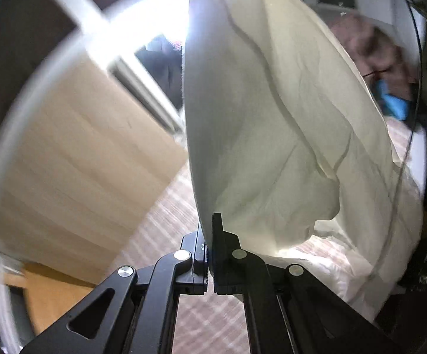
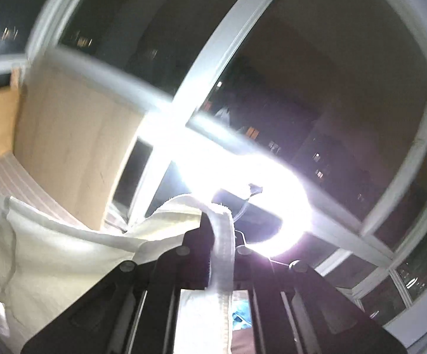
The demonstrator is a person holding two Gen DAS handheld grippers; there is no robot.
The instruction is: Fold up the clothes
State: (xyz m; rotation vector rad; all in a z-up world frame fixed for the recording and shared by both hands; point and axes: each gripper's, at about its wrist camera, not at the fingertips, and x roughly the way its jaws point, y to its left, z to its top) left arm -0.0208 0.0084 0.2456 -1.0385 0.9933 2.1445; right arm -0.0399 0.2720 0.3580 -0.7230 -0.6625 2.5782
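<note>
Your left gripper [image 1: 209,236] has its fingers closed on the edge of the white garment [image 1: 272,112], with the cloth pinched between the two black tips; from there the fabric billows up and away to the right, filling most of the left wrist view with soft creases and a long seam line running down it. The garment hangs in the air above a bed with a pale striped cover [image 1: 160,230], and its lower folds trail towards the bedding at the right. Your right gripper [image 2: 218,221] is also clamped on the same garment [image 2: 51,253]: a thick hemmed band [image 2: 221,253] of it runs between the fingers and curls over their tips, while the rest of the cloth spreads off to the left of that view. Behind the bed stands a light wooden panel [image 1: 80,153], and beyond it a window with white frames [image 2: 213,59] showing darkness outside. A very bright light [image 2: 243,177] glares just past the right gripper and washes out that area. Both views are blurred, so finer detail on the fabric cannot be made out.
</note>
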